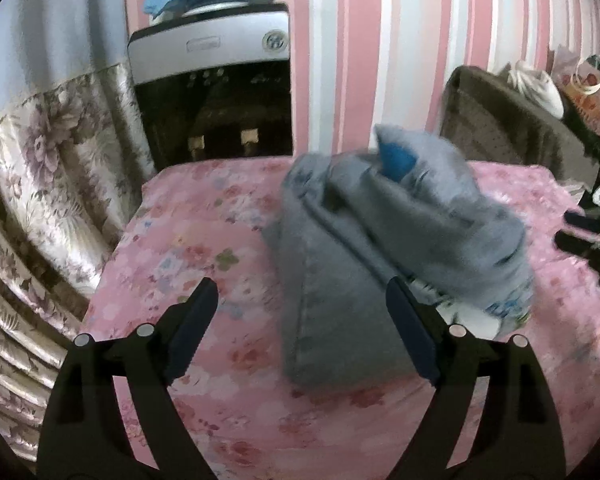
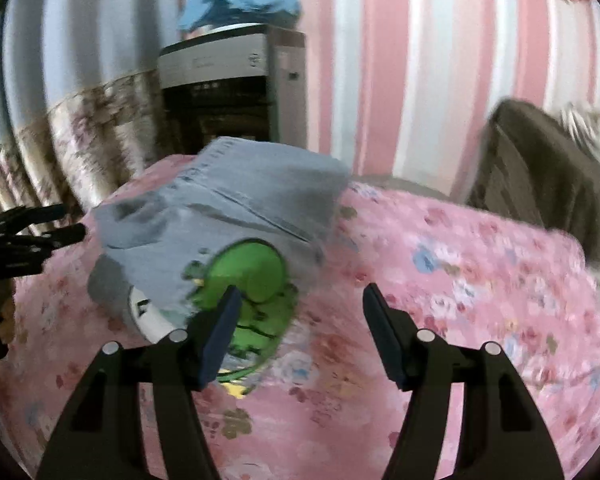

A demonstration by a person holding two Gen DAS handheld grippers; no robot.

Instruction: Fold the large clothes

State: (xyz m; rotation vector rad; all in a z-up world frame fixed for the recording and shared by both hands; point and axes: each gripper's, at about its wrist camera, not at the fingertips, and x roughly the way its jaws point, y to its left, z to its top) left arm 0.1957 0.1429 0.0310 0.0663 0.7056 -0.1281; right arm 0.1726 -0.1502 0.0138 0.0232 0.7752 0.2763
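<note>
A grey garment [image 1: 364, 248] lies folded into a bundle on the pink floral bed [image 1: 204, 240]. A blue patch shows at its top and a white printed part at its right end. In the right wrist view the garment [image 2: 236, 208] shows a green print [image 2: 256, 276] on its near side. My left gripper [image 1: 302, 312] is open and empty, its right finger just in front of the bundle. My right gripper [image 2: 300, 308] is open and empty, its left finger in front of the green print. Each gripper shows at the edge of the other's view.
A grey and black appliance [image 1: 212, 80] with blue cloth on top stands behind the bed against the pink striped wall. A floral curtain [image 1: 40, 160] hangs at the left. A brown upholstered piece [image 1: 512, 128] with bags stands at the right.
</note>
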